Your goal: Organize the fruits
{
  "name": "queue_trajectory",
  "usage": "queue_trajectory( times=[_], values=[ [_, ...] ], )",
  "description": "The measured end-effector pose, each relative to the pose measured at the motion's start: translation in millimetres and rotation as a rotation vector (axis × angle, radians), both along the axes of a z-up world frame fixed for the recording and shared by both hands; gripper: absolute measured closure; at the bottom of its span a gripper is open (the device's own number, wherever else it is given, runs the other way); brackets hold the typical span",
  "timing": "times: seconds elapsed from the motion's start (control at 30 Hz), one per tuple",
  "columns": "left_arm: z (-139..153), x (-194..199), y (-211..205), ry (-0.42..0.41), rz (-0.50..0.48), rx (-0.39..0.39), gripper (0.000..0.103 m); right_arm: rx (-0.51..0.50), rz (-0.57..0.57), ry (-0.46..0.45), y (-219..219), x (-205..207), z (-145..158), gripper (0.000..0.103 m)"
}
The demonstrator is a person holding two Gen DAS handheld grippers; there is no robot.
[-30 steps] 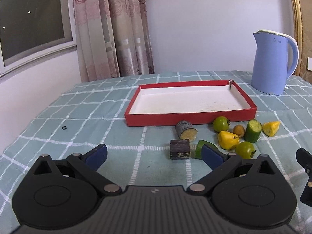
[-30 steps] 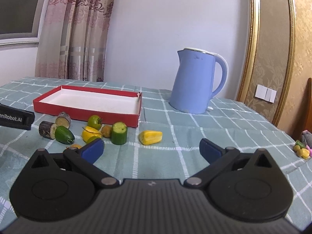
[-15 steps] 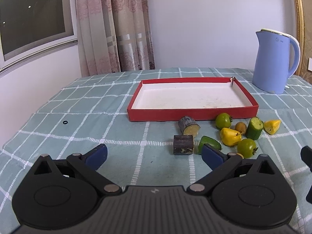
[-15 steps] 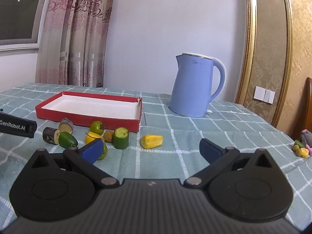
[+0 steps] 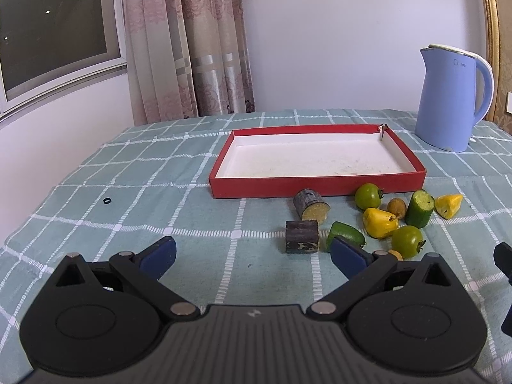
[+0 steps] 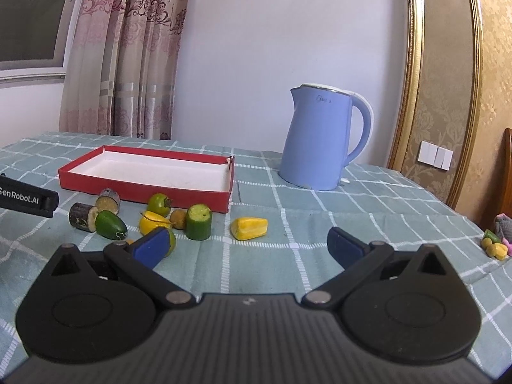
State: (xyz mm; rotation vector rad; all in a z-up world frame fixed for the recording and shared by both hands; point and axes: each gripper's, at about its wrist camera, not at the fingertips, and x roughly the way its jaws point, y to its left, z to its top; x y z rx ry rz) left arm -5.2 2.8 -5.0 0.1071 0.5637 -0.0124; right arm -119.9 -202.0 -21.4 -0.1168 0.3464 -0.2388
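Observation:
An empty red tray (image 5: pixel 316 188) (image 6: pixel 144 188) with a white floor sits on the checked tablecloth. In front of it lie several toy fruits: two dark cut stubs (image 5: pixel 301 236) (image 5: pixel 311 204), a green avocado-like piece (image 5: pixel 347 234) (image 6: pixel 110 225), green round fruits (image 5: pixel 368 196) (image 5: pixel 408 237), a yellow pear (image 5: pixel 380 222), a cucumber stub (image 5: pixel 420 208) (image 6: pixel 199 222), a yellow wedge (image 5: pixel 449 205) (image 6: pixel 249 228). My left gripper (image 5: pixel 252 256) is open and empty, short of the fruits. My right gripper (image 6: pixel 248 246) is open and empty, near the wedge.
A blue kettle (image 5: pixel 454 99) (image 6: pixel 326 137) stands right of the tray. A small black ring (image 5: pixel 107 200) lies on the cloth at left. The table's left edge meets the wall and curtain (image 5: pixel 188 44). Small toys (image 6: pixel 494 246) lie at the far right.
Both wrist views have tilted up and pulled back slightly, so the fruits and tray sit lower in view. Both grippers stay open. No fruit has moved.

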Motion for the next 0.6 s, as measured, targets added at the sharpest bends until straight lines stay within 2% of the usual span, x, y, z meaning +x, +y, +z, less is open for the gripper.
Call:
queue_trajectory(
  times=[0.6],
  values=[
    [-5.7,3.2,-3.5,0.004,0.0,0.005,0.0,0.005,-0.005,0.0,-0.6,4.7,-2.9,0.0]
  ],
)
